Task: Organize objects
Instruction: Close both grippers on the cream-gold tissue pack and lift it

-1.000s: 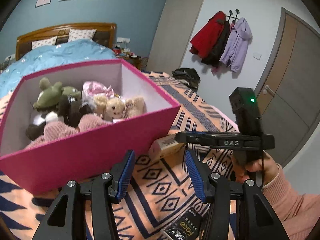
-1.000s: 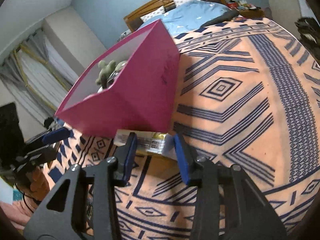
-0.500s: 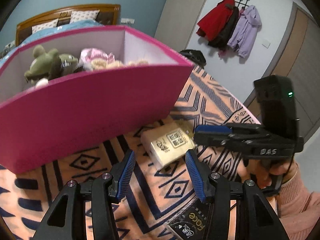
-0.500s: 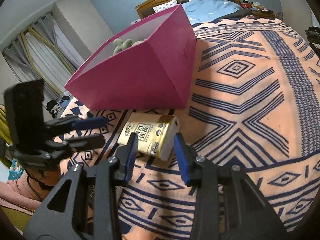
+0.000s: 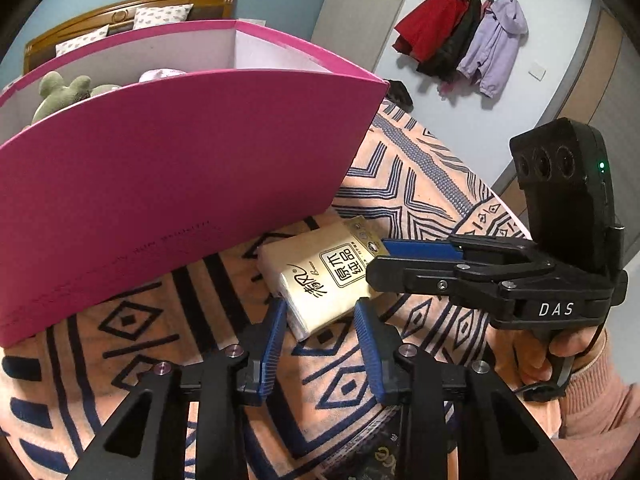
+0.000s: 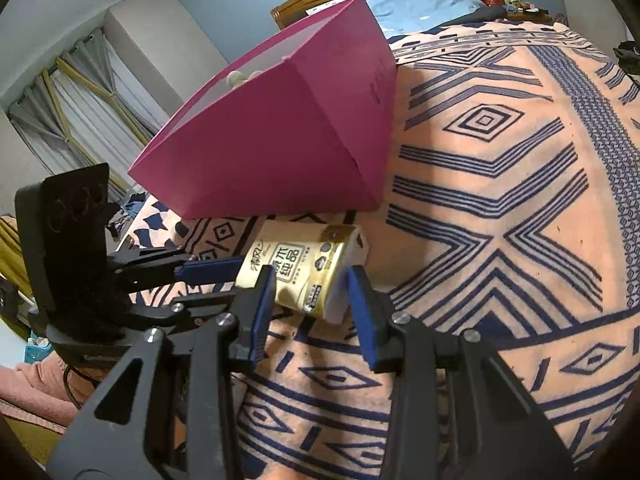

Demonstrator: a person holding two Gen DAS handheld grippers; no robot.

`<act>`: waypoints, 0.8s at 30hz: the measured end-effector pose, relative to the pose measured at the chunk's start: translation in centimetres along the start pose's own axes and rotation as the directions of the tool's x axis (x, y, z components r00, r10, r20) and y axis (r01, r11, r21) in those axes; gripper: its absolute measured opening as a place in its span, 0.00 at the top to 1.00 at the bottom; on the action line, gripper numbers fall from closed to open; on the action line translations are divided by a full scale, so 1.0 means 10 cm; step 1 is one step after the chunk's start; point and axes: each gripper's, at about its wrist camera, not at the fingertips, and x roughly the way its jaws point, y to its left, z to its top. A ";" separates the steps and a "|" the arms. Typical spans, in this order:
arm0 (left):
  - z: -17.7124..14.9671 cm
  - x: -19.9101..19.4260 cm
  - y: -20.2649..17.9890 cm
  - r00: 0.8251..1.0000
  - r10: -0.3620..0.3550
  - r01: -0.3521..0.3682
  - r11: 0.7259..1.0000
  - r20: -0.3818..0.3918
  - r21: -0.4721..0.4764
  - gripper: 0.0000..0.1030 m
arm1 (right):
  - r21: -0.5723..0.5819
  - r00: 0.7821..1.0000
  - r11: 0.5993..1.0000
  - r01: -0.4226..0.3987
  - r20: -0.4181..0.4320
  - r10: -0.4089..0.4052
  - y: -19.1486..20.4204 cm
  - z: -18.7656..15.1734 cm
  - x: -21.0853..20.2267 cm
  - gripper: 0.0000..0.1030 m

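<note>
Step in hand, my read: lift the tissue pack (image 5: 320, 276) and drop it in the pink box (image 5: 160, 184).

Where: the pack lies flat on the bed's blanket (image 6: 500, 200), just beside the foot of the box's near wall and close to its corner, on the side away from the headboard.

Left gripper (image 5: 320, 304): jaws have just closed in and are clamped on the pack's near end, which sits between the pads.
Right gripper (image 6: 311, 273): jaws apart, straddling the other end of the pack. I see no squeeze there.

To do it well:
- The pack is soft and will sag from a one-end grip. Either close the right gripper too, or back it off before lifting.
- Lift straight up first. The box wall is tall and leans out over the pack.
- Clear the rim, then release over bare floor in the box, not on the toys.

Counts:
- tissue pack: 1
- pink box: 1
- plush above the rim: 2 showing, green plush (image 5: 60, 88) and pink plush (image 5: 160, 74). The rest are hidden.
- dark sachet (image 5: 384, 452) under the left gripper: 1, mostly covered
- coats (image 5: 460, 32) on the wall hook: 3
</note>
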 end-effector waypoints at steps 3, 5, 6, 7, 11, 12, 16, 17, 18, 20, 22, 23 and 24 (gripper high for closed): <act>0.00 -0.01 0.01 1.000 -0.005 0.005 1.000 -0.002 -0.009 0.66 | 0.002 1.000 1.000 0.005 0.001 -0.005 0.02 -0.01 -0.01 0.61; -0.01 -0.04 -0.01 1.000 -0.003 0.003 1.000 0.002 -0.006 0.66 | -0.006 1.000 1.000 0.009 0.005 -0.009 0.04 -0.01 -0.02 0.61; 0.00 -0.04 -0.01 1.000 -0.005 0.005 1.000 0.004 -0.007 0.66 | -0.009 1.000 1.000 0.010 0.009 -0.010 0.05 -0.01 -0.03 0.61; 0.00 -0.07 -0.02 1.000 -0.007 0.007 1.000 0.008 -0.008 0.66 | -0.013 1.000 1.000 0.010 0.014 -0.010 0.07 -0.01 -0.05 0.61; 0.00 -0.19 -0.05 0.999 -0.014 0.014 1.000 0.036 -0.004 0.66 | -0.028 1.000 1.000 0.009 0.029 -0.008 0.14 -0.01 -0.10 0.61; 0.00 -0.23 -0.06 0.999 -0.012 0.012 1.000 0.044 -0.002 0.66 | -0.032 0.999 0.999 0.008 0.032 -0.007 0.16 -0.01 -0.11 0.61; -0.01 -0.33 -0.09 0.998 -0.003 0.002 1.000 0.065 0.007 0.66 | -0.049 0.999 0.999 0.008 0.046 -0.006 0.24 -0.02 -0.16 0.61; -0.01 -0.35 -0.10 0.998 0.000 -0.001 1.000 0.069 0.011 0.66 | -0.054 0.999 0.999 0.008 0.049 -0.005 0.26 -0.02 -0.18 0.61; -0.01 -0.37 -0.11 0.997 0.001 -0.002 1.000 0.073 0.014 0.66 | -0.060 0.999 0.998 0.010 0.053 -0.006 0.28 -0.02 -0.19 0.61; -0.01 -0.41 -0.13 0.997 0.007 -0.008 1.000 0.082 0.019 0.66 | -0.069 0.998 0.998 0.009 0.061 -0.005 0.32 -0.01 -0.22 0.61; 0.01 -0.45 -0.15 0.996 0.009 -0.012 1.000 0.092 0.024 0.66 | -0.075 0.998 0.997 0.009 0.066 -0.004 0.35 -0.01 -0.25 0.61; 0.01 -0.47 -0.15 0.995 0.009 -0.011 1.000 0.096 0.025 0.66 | -0.079 0.998 0.997 0.010 0.070 -0.005 0.37 0.00 -0.26 0.61; 0.01 -0.50 -0.16 0.995 0.009 -0.011 1.000 0.101 0.027 0.66 | -0.082 0.997 0.997 0.011 0.074 -0.004 0.39 0.00 -0.27 0.61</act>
